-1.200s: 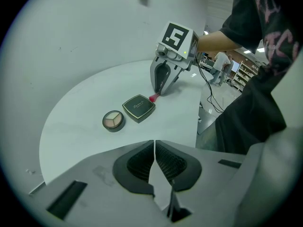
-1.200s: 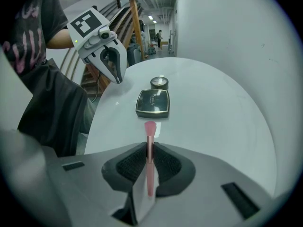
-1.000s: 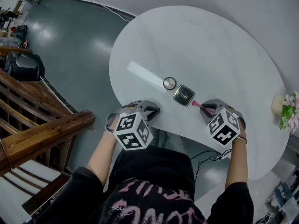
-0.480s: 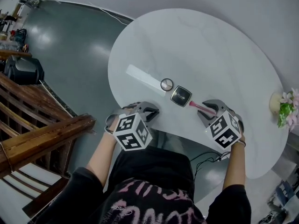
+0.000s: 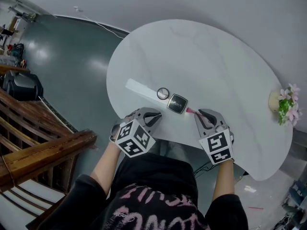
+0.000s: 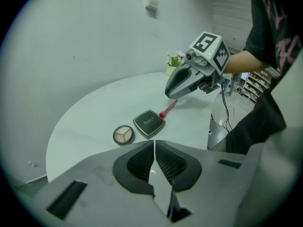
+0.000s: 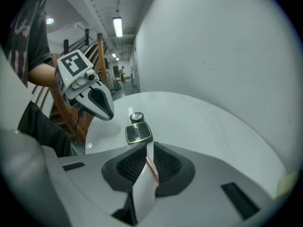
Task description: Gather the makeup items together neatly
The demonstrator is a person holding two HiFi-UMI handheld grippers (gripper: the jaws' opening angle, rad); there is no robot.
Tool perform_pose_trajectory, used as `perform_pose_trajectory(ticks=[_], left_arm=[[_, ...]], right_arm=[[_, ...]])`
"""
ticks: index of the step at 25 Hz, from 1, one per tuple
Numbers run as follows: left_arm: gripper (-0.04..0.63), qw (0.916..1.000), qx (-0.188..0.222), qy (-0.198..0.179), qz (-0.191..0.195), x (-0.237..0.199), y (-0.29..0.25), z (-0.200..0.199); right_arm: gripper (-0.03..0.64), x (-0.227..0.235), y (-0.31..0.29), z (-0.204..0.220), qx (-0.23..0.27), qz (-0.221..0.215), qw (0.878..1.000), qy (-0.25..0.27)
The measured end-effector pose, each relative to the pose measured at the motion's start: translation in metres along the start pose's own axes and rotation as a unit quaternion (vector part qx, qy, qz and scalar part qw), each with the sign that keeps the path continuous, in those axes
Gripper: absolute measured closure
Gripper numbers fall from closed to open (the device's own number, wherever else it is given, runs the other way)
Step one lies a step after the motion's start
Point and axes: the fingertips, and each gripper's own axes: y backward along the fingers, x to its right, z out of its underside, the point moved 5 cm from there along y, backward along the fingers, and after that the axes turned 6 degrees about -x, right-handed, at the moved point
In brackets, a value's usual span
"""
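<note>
Both tongs have smooth grey shells lined with black ribbed pads (image 6: 139, 162). Behind the left tongs (image 5: 154, 119) and the right tongs (image 5: 197, 115) alike sits a white cube (image 5: 135, 138) printed with black square markers. Further back, the person wears a black top (image 5: 158, 210) with pink lettering and black sleeves (image 5: 88, 190).

My right tongs (image 5: 197, 114) have just closed again on the pink makeup stick (image 5: 190, 110), and that wrist rolled
</note>
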Motion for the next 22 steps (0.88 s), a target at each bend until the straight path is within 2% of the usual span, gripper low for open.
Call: perform_pose_trajectory(ticks=[5,9,14,22], left_arm=[[0.575,0.9976,0.037,0.043,-0.04,-0.008,-0.005,-0.008],[0.575,0.9936,0.061,0.069,-0.065,-0.012,-0.007,-0.012],[0.575,0.9865,0.092,0.112,-0.077,-0.022,-0.004,-0.018],[0.575,0.9803,0.139,0.105,-0.094,-0.036,0.015,-0.044]], right_arm=[[0.535,-0.002,0.003,0.002,0.036,0.034,0.996,-0.07],[0.54,-0.003,0.009,0.0,0.059,0.054,0.992,-0.099],[0.543,0.005,0.018,0.0,0.074,0.095,0.984,-0.132],[0.548,0.013,0.044,-0.009,0.1,0.159,0.969,-0.159]])
